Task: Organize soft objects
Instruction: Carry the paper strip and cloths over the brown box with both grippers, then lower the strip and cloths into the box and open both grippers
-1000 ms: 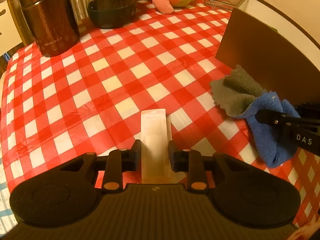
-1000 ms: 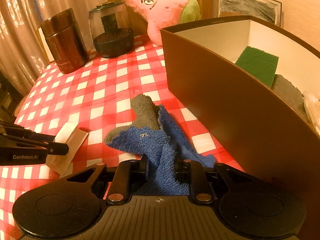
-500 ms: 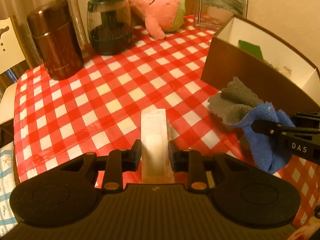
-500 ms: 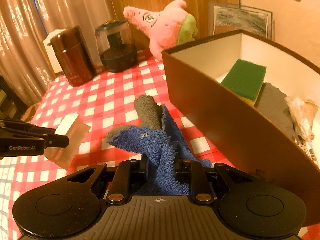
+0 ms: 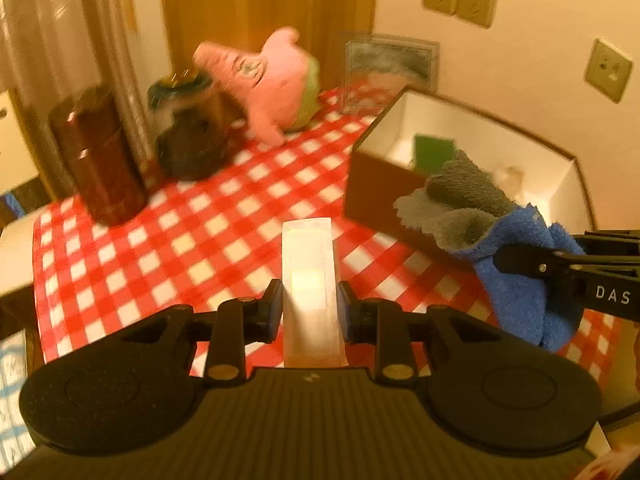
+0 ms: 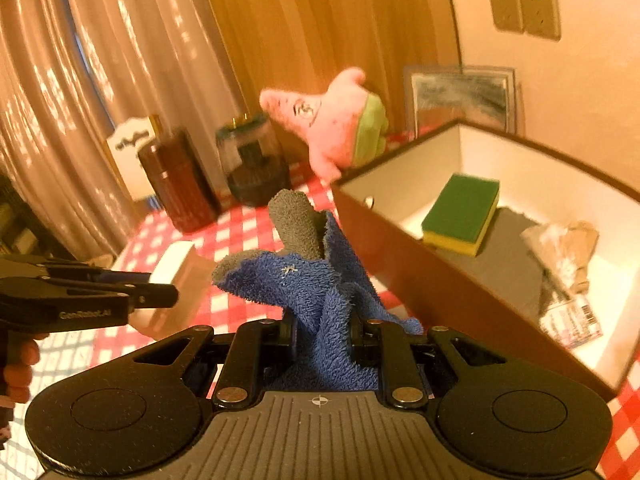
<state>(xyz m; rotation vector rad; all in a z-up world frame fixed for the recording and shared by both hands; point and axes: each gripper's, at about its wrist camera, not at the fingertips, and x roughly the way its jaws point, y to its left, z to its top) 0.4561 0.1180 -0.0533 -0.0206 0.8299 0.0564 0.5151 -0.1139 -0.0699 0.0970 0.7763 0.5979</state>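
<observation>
**Two soft things in the air, some already in the box**

The job looks partly done; the brown box (image 6: 440, 280) sits on the tabletop (image 5: 168, 240) with its red and white checked cover, and it already holds a green and yellow sponge (image 6: 462, 214), a flat grey cloth (image 6: 508, 256) and a crinkly packet (image 6: 568, 276); so three things can be counted inside it.

Two more things are up off the tabletop, each held by a claw; the left claw (image 5: 308, 308) is clamped on a pale, see-through little pack (image 5: 308, 276), which sticks out straight ahead between its jaws; the right claw (image 6: 322, 334) is clamped on a blue and grey towel (image 6: 308, 276), which bunches up and flops over in front of it, just beside the box's near wall; both look ready to go over the wall and into the box, though that step is not yet done.

One more soft thing is left; a pink plush toy (image 6: 332, 128) lies at the far end of the tabletop, near the box's far corner; it may be next.

Other things stand there too; one brown tin (image 6: 180, 184), one dark glass jar (image 6: 252, 168) and one picture frame (image 6: 460, 96); they are hard, so they probably stay.
</observation>
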